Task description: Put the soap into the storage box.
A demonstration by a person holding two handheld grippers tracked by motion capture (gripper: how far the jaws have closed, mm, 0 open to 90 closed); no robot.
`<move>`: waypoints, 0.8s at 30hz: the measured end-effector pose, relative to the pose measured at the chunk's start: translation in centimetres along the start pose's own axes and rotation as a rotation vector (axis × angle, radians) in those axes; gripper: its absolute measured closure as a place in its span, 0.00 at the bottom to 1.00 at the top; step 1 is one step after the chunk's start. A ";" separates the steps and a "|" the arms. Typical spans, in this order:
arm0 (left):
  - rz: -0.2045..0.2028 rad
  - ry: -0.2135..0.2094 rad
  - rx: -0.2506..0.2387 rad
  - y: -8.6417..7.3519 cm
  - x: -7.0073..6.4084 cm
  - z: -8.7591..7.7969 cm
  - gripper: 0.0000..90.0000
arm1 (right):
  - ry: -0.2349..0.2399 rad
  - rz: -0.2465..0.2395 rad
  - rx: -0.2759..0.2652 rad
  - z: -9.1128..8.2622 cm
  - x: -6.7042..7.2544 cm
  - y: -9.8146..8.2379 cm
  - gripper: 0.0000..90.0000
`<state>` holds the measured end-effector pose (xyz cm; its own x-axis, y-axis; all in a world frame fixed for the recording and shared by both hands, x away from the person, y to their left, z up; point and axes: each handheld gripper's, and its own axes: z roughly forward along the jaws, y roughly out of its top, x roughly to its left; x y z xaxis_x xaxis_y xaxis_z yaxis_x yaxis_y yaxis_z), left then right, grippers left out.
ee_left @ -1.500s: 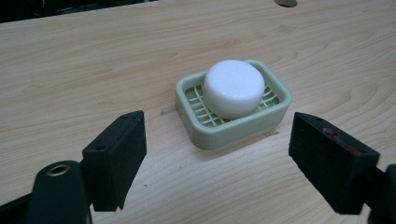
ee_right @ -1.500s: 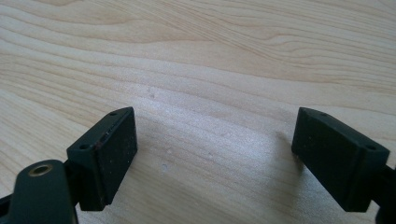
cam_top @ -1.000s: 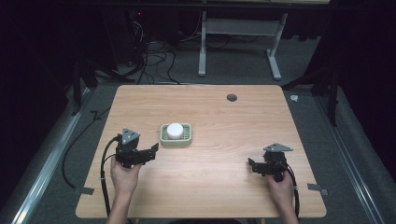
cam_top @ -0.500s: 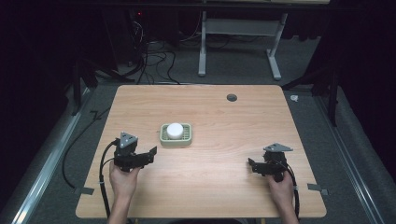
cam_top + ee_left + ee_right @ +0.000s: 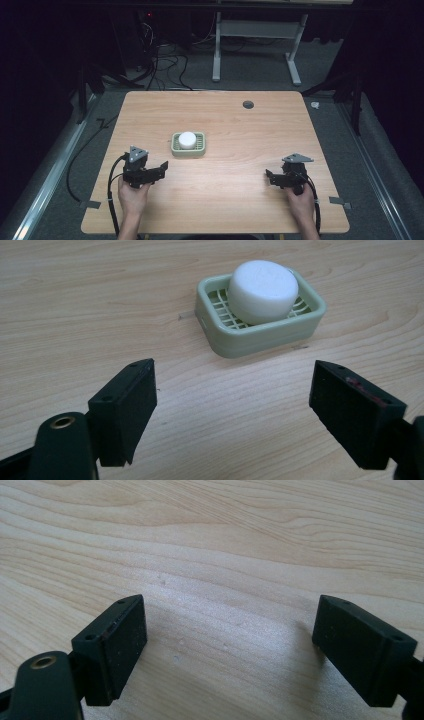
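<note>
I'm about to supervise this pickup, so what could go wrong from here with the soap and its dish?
The round white soap sits loose and tilted in the light green dish, so a squeeze from the open left gripper might pop it out. The dish lies unanchored on the smooth table and may slide if nudged, with the right gripper far off.

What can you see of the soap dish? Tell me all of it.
The soap dish is pale green, seemingly plastic, rectangular with rounded corners and a raised rim around a slatted grid floor. It sits flat on the wooden table near the middle, holding a round white soap bar. The open left gripper points at it without touching.
</note>
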<state>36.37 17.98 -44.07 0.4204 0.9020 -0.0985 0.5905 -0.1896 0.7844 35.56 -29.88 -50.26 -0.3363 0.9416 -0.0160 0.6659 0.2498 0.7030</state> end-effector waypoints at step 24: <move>-0.029 0.005 0.061 -2.8 0.0 1.6 0.22 | 0.000 -0.001 -0.001 0.0 0.0 0.0 0.17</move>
<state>35.81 17.90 -47.20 0.3991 0.9093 -0.1179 0.6436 -0.1862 0.7424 35.57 -29.89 -50.27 -0.3366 0.9415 -0.0168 0.6651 0.2504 0.7035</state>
